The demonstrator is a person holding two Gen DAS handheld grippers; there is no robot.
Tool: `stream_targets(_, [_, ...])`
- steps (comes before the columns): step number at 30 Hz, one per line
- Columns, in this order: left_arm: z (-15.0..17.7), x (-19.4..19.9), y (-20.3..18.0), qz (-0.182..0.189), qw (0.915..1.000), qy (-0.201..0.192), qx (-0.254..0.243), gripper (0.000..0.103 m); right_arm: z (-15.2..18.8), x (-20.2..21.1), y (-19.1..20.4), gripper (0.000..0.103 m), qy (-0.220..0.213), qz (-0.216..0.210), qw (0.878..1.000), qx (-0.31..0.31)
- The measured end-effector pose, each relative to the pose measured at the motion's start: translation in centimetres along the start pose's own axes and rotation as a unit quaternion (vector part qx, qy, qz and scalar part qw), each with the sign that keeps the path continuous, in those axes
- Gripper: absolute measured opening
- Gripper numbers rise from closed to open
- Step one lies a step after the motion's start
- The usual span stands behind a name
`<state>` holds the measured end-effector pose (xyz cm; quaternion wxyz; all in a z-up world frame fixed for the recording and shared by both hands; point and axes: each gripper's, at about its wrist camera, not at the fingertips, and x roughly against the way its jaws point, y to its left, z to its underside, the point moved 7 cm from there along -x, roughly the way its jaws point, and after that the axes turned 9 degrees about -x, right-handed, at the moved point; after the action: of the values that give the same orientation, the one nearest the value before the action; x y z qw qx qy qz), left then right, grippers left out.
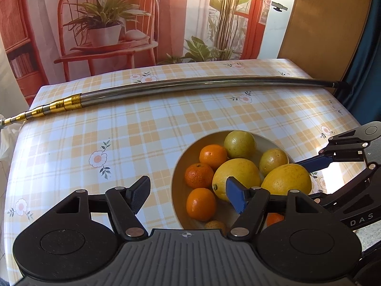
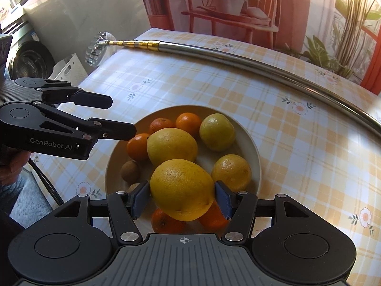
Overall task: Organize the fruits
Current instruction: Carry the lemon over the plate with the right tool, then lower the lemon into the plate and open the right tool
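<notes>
Table [image 2: 297, 166] carries the bowl [image 2: 256, 153]. Big yellow citrus [image 2: 182, 189] sits over the bowl, right hand-held gripper [image 2: 182, 200] clamped across its widest part. Probably heavy, rind firm, waxy: may slip. Left hand-held gripper [image 1: 188, 196] gapes empty over the bowl's left edge. Mandarins [image 2: 188, 121] lighter, softer.

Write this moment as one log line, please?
task: organize fruits | right gripper: shut on large yellow citrus over bowl | left gripper: open, empty, beside bowl
</notes>
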<state>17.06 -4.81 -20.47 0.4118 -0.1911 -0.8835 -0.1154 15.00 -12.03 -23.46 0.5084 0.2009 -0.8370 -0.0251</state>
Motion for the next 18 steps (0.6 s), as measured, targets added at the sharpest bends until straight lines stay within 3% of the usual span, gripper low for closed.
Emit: stream_targets(18, [0.3,0.1,0.0,0.000,1.0000,0.001,0.002,0.075,-0.3,-1.2,-0.5,0.056,0.015,-0.006,0.999,-0.028])
